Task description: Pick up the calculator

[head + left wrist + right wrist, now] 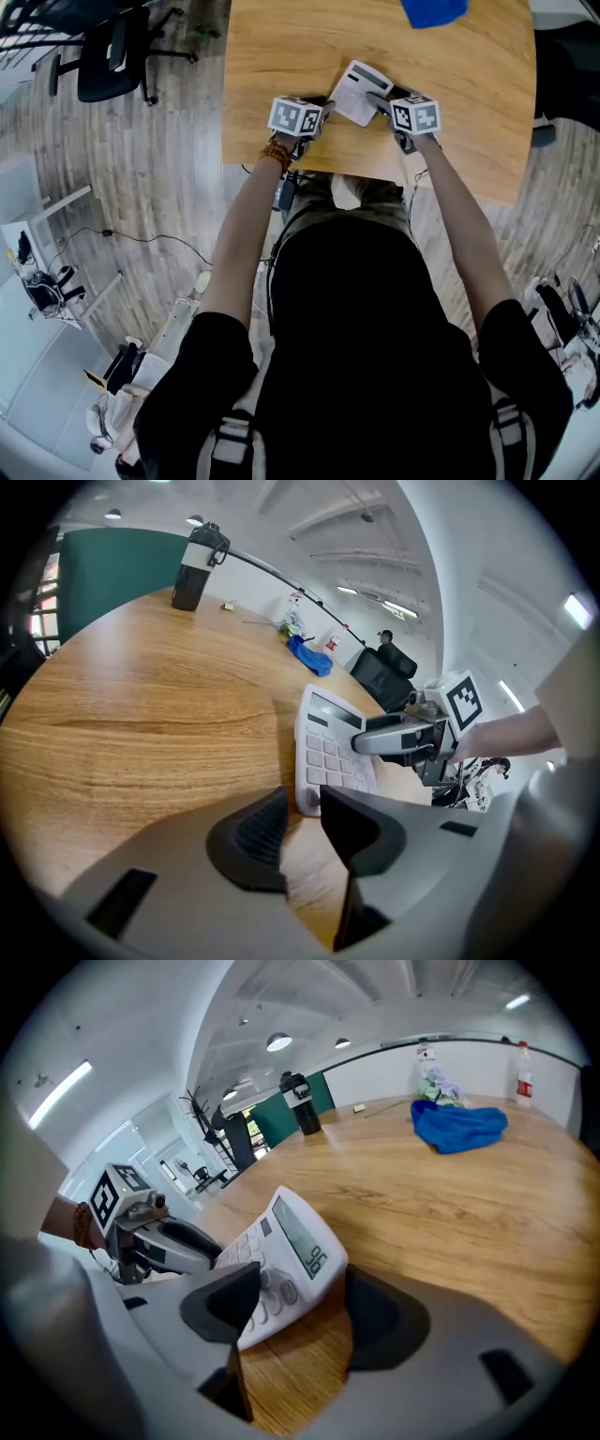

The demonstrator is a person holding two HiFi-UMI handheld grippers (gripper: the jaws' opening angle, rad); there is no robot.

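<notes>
left gripper (304,802) narrow. the near corner of the calculator (330,742) sat right at its mouth, but we saw no pad pressing on it. right gripper (300,1290) wide, straddling the display end, one pad over the keys and the other just beside the edge; we could not tell contact. the calculator lay on the table (141,714) between the two grippers, close to the near edge, and looked tipped up in the right gripper view. cloth (459,1124) well apart.

risks, as we judged them:
- a corner-only pinch could let the slick case pivot or squirt out.
- uneven closing could shove it across the wood and off the near edge.
- a pad on the keys could slip.
</notes>
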